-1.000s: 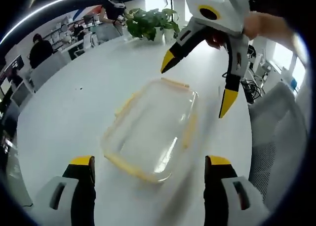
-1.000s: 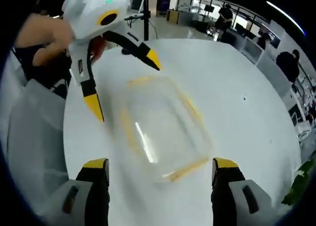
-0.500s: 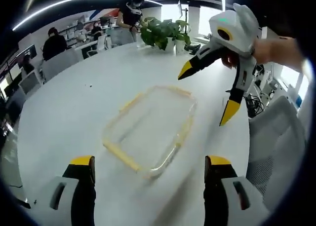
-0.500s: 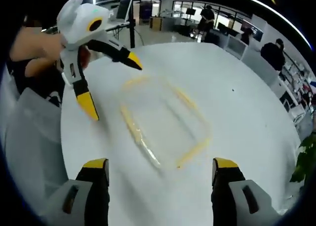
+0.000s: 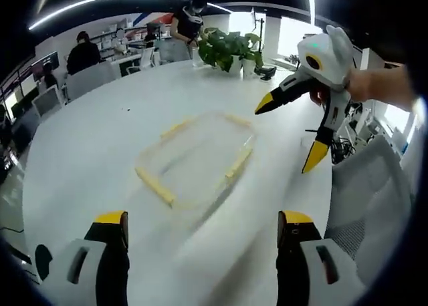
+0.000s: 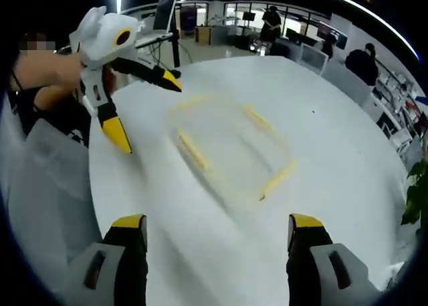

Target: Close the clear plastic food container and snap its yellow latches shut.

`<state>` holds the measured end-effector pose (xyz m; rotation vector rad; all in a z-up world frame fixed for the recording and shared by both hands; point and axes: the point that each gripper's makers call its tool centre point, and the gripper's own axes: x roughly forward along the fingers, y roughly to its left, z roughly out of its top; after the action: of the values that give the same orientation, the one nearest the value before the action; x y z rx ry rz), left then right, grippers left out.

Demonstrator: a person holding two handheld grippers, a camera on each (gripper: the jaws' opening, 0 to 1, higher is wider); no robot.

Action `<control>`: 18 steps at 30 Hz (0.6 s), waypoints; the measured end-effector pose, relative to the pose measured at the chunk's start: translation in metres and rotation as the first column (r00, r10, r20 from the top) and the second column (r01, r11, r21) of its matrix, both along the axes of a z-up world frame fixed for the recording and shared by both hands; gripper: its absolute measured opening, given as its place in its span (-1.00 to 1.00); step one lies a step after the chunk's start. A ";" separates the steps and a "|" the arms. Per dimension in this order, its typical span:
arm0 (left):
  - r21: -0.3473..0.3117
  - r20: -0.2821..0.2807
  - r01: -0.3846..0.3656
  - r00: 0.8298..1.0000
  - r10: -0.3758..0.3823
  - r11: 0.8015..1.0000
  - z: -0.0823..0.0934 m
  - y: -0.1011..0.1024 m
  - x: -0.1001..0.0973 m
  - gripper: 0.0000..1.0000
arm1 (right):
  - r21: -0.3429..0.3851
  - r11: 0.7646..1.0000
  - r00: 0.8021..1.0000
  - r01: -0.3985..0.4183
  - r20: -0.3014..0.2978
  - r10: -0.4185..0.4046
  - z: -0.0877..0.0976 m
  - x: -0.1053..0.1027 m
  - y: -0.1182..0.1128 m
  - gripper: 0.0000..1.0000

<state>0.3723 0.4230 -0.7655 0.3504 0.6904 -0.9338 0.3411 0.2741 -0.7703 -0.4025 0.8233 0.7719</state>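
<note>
On white desk, mid-surface: clear food container, blurred, lid state and yellow latches hard to read. Left gripper spread wide, clear of it. Right gripper likewise spread, holding nothing.

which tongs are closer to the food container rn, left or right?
Hard to call. Right tongs hover open off one side of the clear food container; left tongs hover open off the opposite side. Neither touches it.
</note>
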 end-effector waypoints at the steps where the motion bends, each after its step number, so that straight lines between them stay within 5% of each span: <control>1: -0.004 0.000 -0.002 1.000 0.002 1.000 0.000 0.001 -0.002 0.87 | 0.003 1.000 1.000 0.005 0.002 -0.005 0.001 -0.001 -0.001 0.75; 18: -0.073 -0.010 -0.085 0.996 0.084 0.994 0.007 0.023 -0.034 0.90 | 0.093 0.991 0.992 0.101 0.067 -0.107 0.012 -0.030 -0.015 0.75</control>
<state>0.3383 0.4465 -0.7588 0.2514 0.6704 -0.8777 0.3113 0.2591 -0.7583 -0.3028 0.7340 0.6909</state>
